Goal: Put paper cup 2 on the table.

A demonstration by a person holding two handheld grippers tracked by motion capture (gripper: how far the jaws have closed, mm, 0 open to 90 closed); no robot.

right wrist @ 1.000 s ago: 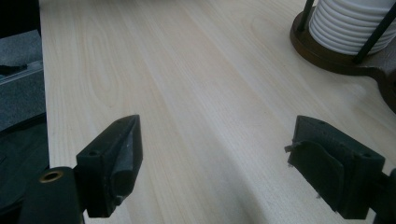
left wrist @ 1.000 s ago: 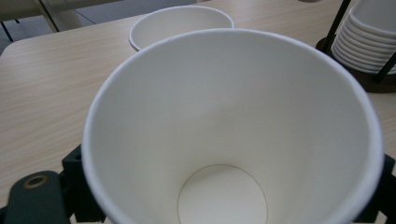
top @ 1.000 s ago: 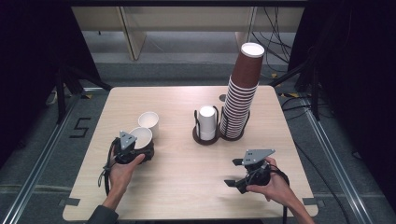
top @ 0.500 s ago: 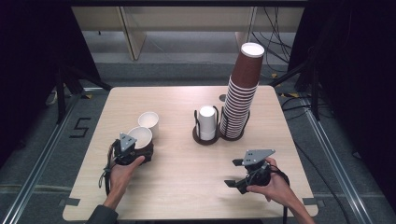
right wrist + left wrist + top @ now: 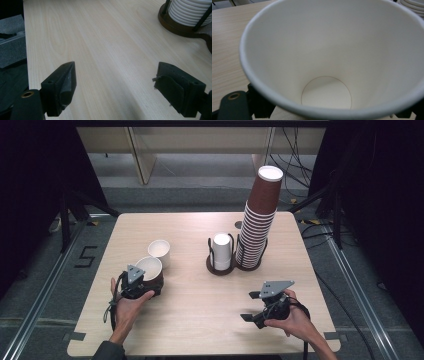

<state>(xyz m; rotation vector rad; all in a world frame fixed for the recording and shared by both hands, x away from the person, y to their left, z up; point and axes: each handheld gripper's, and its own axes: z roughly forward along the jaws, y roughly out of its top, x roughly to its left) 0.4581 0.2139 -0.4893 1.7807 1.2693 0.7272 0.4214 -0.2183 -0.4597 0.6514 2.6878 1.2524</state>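
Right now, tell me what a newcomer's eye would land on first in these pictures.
The leaning tower of brown paper cups at the table's far right, beside a short white stack in the same dark holder. Next, near left, the left tongs grip a brown cup, its white inside gaping at the camera, while the right tongs gape empty.

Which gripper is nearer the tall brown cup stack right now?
Right. The right gripper sits open on the table in front of the tall brown cup stack, slightly to its right. The left gripper is far across at the table's left, holding a cup.
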